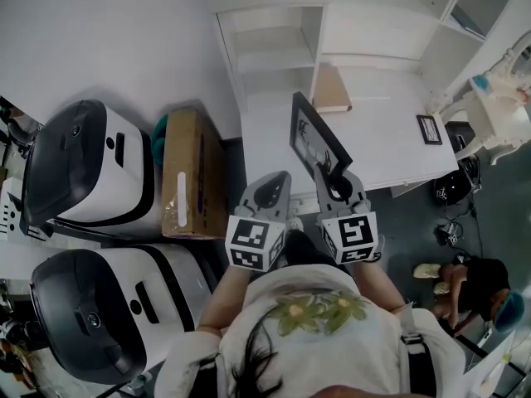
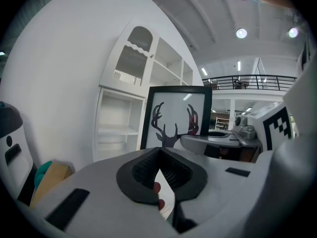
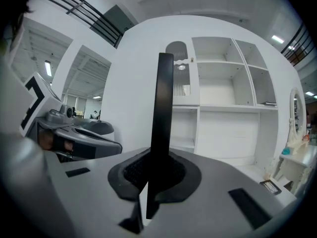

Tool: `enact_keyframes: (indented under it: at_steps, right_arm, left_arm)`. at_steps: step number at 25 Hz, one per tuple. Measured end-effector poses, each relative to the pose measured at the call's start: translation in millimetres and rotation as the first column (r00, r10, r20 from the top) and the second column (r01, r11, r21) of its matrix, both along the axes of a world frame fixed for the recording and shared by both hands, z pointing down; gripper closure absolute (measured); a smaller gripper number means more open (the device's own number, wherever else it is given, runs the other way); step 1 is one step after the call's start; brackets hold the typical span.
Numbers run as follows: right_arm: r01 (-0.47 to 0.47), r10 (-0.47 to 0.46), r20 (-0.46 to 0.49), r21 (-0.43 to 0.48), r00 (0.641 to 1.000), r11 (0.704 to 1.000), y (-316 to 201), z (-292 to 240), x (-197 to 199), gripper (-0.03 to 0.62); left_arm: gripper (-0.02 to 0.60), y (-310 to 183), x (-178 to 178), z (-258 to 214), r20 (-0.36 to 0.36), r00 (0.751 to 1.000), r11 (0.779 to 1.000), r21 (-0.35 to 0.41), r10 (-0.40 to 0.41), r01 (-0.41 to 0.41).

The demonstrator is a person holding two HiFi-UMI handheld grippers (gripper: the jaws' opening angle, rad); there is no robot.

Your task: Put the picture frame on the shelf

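Observation:
The picture frame (image 1: 319,139) has a black border and a deer-antler print. My right gripper (image 1: 336,181) is shut on its lower edge and holds it upright over the near edge of the white desk (image 1: 390,143). In the right gripper view the frame (image 3: 162,108) stands edge-on between the pads of the right gripper (image 3: 157,155). Behind it is the white shelf unit (image 3: 218,113) with open compartments. My left gripper (image 1: 278,181) hovers just left of the frame, shut and holding nothing. In the left gripper view the print side of the frame (image 2: 176,118) faces the left gripper (image 2: 159,150).
A cardboard box (image 1: 189,177) and two white-and-black machines (image 1: 87,168) (image 1: 99,305) stand to the left. On the desk lie a tan board (image 1: 333,89) and a small framed picture (image 1: 429,128). A white dressing table (image 1: 498,98) and another person (image 1: 469,284) are at the right.

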State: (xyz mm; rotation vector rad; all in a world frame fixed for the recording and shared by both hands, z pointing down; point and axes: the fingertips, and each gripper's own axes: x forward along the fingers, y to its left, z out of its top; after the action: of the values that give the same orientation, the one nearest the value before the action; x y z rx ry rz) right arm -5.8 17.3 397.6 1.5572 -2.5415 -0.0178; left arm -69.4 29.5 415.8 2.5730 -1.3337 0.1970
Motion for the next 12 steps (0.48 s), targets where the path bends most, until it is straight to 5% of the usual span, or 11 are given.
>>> enact_keyframes:
  at_steps: [12]
  right_arm:
    - [-0.036,0.036,-0.001,0.009,0.999,0.999,-76,-2,10,0.554]
  left_arm:
    - [0.554,-71,6,-2,-0.009,1.0,1.0,-0.012,0.01,-0.01]
